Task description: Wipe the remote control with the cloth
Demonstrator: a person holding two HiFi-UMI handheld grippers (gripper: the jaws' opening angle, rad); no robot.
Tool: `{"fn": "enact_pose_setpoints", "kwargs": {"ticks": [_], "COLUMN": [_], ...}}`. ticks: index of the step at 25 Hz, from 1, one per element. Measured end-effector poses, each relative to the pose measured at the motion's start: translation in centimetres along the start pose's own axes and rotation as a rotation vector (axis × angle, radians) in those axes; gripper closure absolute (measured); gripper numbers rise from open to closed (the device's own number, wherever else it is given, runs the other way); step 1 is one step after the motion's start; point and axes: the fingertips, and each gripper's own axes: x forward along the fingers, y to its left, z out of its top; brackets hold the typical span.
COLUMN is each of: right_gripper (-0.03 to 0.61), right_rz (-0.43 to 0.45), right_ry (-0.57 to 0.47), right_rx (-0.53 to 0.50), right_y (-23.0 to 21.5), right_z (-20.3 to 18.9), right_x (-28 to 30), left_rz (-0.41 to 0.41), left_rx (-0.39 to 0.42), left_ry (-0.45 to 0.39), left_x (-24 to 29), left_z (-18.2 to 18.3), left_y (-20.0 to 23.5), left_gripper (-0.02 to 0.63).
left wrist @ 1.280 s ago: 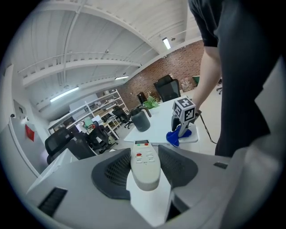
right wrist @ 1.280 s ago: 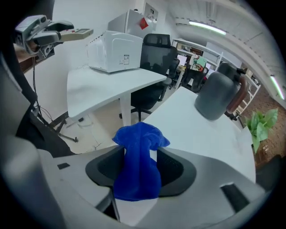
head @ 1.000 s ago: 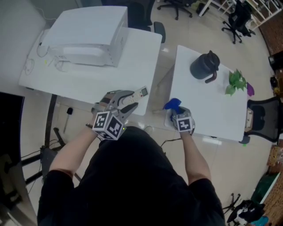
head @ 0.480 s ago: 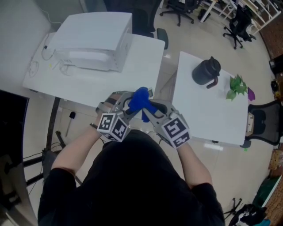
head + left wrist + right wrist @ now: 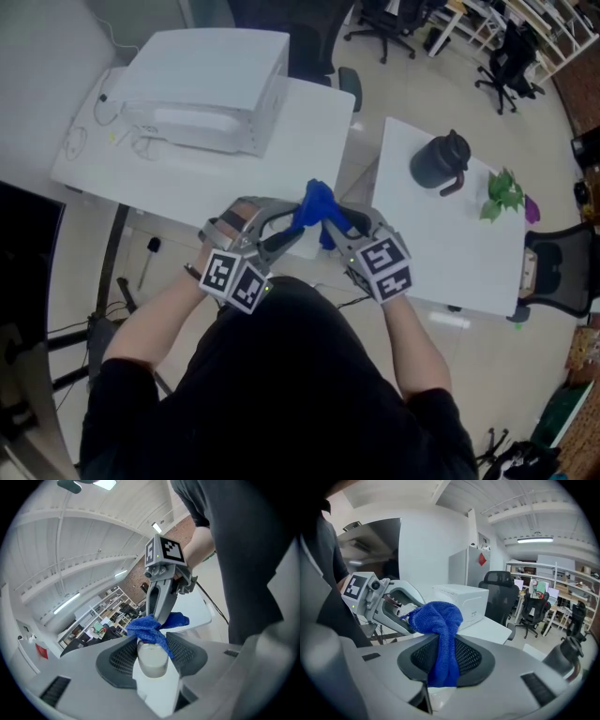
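Observation:
My left gripper is shut on the white remote control, which I see end-on between its jaws in the left gripper view. In my right gripper is a bunched blue cloth, pinched between the jaws with a wad sticking out in front. Both grippers are raised in front of my body and meet tip to tip. The cloth lies over the far end of the remote, and in the head view it hides most of the remote.
A white printer-like box stands on the left white table. The right white table carries a black jug and a small green plant. A floor gap separates the tables. Office chairs stand further back.
My right gripper has lifted the blue cloth off the right table and swung left and up to the remote. The left gripper with the remote has risen a little and rolled slightly.

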Motion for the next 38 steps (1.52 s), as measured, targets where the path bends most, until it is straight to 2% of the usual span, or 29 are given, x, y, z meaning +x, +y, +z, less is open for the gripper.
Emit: {"fn": "enact_pose_setpoints", "kwargs": {"ticks": [5, 10, 12, 14, 18, 25, 29, 31, 32, 33, 34, 36, 38], "right_gripper": [0.476, 0.474, 0.474, 0.474, 0.474, 0.474, 0.474, 0.474, 0.474, 0.474, 0.474, 0.474, 0.474], "right_rz": [-0.036, 0.112, 0.158, 0.168, 0.117, -0.014, -0.033, -0.026, -0.023, -0.024, -0.029, -0.041, -0.02], "right_ry": [-0.021, -0.076, -0.062, -0.032, 0.028, 0.091, 0.07, 0.037, -0.001, -0.059, -0.135, -0.301, -0.429], "right_rx": [0.021, -0.073, -0.105, -0.127, -0.107, -0.013, 0.055, 0.087, 0.109, 0.138, 0.175, 0.27, 0.351], "right_y": [-1.3, 5.2, 7.2, 7.8, 5.9, -0.9, -3.0, -3.1, -3.1, -3.1, -3.3, -3.5, -2.8], "right_z": [0.7, 4.4, 4.8, 4.5, 3.4, -0.5, -1.4, -0.8, -0.2, 0.8, 1.8, 3.8, 5.0], "right_x": [-0.9, -1.4, -0.6, 0.0, 0.3, 1.4, 1.2, 0.7, 0.3, -0.3, -1.2, -3.1, -4.2], "left_rz": [0.004, 0.007, 0.0, 0.0, 0.008, -0.001, 0.003, 0.007, 0.01, 0.016, 0.024, 0.028, 0.016], "left_rx": [-0.01, -0.021, -0.008, 0.007, 0.028, 0.044, 0.034, -0.007, -0.073, -0.193, -0.372, -0.827, -1.259], "left_ry": [0.03, 0.061, 0.053, 0.043, 0.031, 0.014, 0.008, 0.002, -0.007, -0.029, -0.066, -0.194, -0.387], "left_x": [0.0, 0.9, 1.1, 1.1, 0.4, -0.2, -0.6, -0.7, -0.7, -0.8, -0.9, -1.3, -1.7], "left_z": [-1.1, -2.0, -1.5, -1.1, -0.9, -0.6, -0.6, -0.7, -0.8, -1.1, -1.4, -2.4, -3.7], "left_y": [0.3, 0.5, 0.4, 0.4, 0.5, -0.1, 0.0, 0.2, 0.6, 1.2, 2.2, 4.5, 6.6], "left_gripper": [0.414, 0.414, 0.414, 0.414, 0.414, 0.414, 0.414, 0.414, 0.414, 0.414, 0.414, 0.414, 0.414]}}
